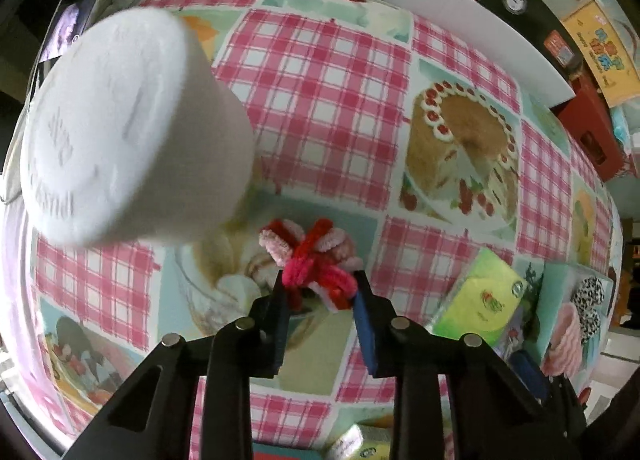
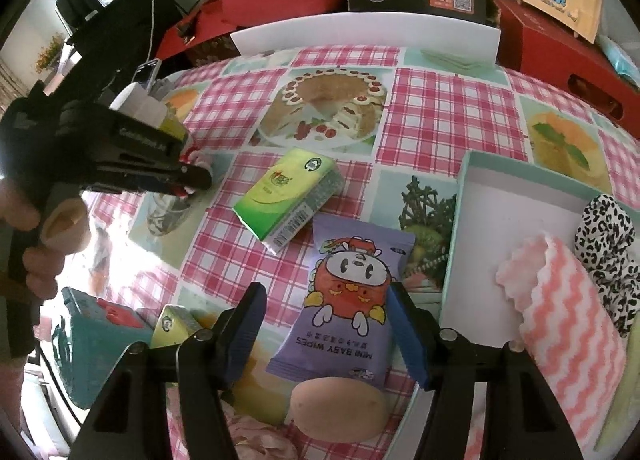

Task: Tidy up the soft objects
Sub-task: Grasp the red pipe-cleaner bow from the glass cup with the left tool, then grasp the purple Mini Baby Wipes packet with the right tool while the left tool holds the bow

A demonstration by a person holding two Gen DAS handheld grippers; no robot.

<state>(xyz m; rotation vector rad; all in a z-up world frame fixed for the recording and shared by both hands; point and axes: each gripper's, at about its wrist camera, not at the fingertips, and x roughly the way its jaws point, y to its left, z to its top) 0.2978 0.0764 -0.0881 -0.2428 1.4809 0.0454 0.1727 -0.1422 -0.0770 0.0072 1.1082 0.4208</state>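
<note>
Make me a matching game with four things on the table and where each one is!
Things:
1. fuzzy pipe-cleaner bundle
2. pink wavy cloth
3. purple baby wipes pack
4. green tissue pack

Places:
A. inside the pale box
B. lying alone, just beyond the wipes
C. between the left gripper's fingers
D. in front of the right gripper

Pairs: 1-C, 2-A, 3-D, 4-B

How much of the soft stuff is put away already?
Some. The box already holds a pink cloth and a spotted scrunchie. The left gripper is closed on the fuzzy bow, down at the table. The right gripper hangs open over the wipes, not gripping. The green tissue pack and white roll still wait outside the box.
</note>
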